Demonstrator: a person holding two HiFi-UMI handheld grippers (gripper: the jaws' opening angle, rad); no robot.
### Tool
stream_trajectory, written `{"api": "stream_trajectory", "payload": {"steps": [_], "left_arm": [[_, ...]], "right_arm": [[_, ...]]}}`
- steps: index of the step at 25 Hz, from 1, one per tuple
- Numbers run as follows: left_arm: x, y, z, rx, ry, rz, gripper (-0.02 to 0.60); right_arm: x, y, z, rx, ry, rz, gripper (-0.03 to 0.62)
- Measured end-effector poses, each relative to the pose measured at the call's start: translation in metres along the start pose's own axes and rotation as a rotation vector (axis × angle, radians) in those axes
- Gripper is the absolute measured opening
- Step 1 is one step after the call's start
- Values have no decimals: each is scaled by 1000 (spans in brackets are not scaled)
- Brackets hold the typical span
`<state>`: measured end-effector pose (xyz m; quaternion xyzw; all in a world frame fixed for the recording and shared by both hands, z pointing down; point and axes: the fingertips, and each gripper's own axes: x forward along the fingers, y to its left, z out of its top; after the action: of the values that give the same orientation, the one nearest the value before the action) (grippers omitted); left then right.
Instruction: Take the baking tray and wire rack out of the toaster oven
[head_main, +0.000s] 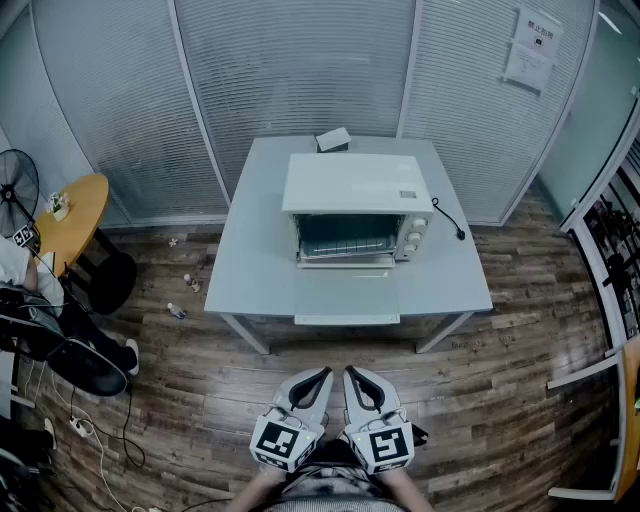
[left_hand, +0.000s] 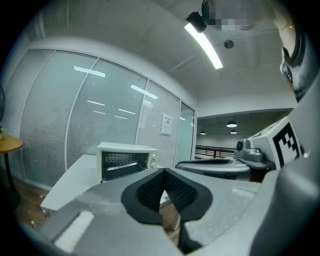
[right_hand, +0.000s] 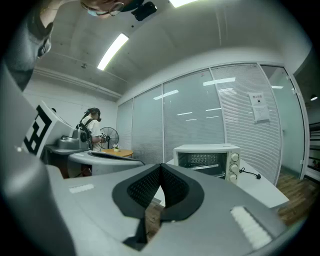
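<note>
A white toaster oven (head_main: 355, 205) stands on the grey table (head_main: 255, 270) with its door folded down flat toward me. Inside its mouth a wire rack (head_main: 345, 240) shows, with a tray edge under it that I cannot make out well. The oven (left_hand: 124, 159) also shows in the left gripper view, and the oven (right_hand: 207, 159) in the right gripper view. My left gripper (head_main: 322, 376) and right gripper (head_main: 350, 376) hang side by side over the floor, well short of the table, both shut with nothing between the pads.
A black power cord (head_main: 447, 217) trails from the oven's right side. A small box (head_main: 333, 140) lies behind the oven. A round wooden table (head_main: 75, 215), a fan (head_main: 15, 190) and a seated person stand at the left. Glass partition walls back the table.
</note>
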<state>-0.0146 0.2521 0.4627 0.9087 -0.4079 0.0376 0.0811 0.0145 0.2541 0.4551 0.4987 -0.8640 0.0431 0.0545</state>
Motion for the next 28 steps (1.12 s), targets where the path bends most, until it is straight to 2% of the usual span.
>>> {"api": "stream_trajectory", "payload": {"steps": [5, 18, 23, 28], "left_arm": [[5, -7, 2, -2, -1, -2, 3], [19, -28, -12, -1, 13, 38, 3], [36, -17, -11, 4, 0, 15, 3], [66, 10, -8, -5, -3, -15, 3]], "right_arm": [[-5, -8, 3, 34, -33, 11, 2], [-16, -27, -11, 29, -12, 33, 2], [-4, -39, -15, 44, 1, 26, 2], [28, -60, -16, 49, 3, -13, 2]]}}
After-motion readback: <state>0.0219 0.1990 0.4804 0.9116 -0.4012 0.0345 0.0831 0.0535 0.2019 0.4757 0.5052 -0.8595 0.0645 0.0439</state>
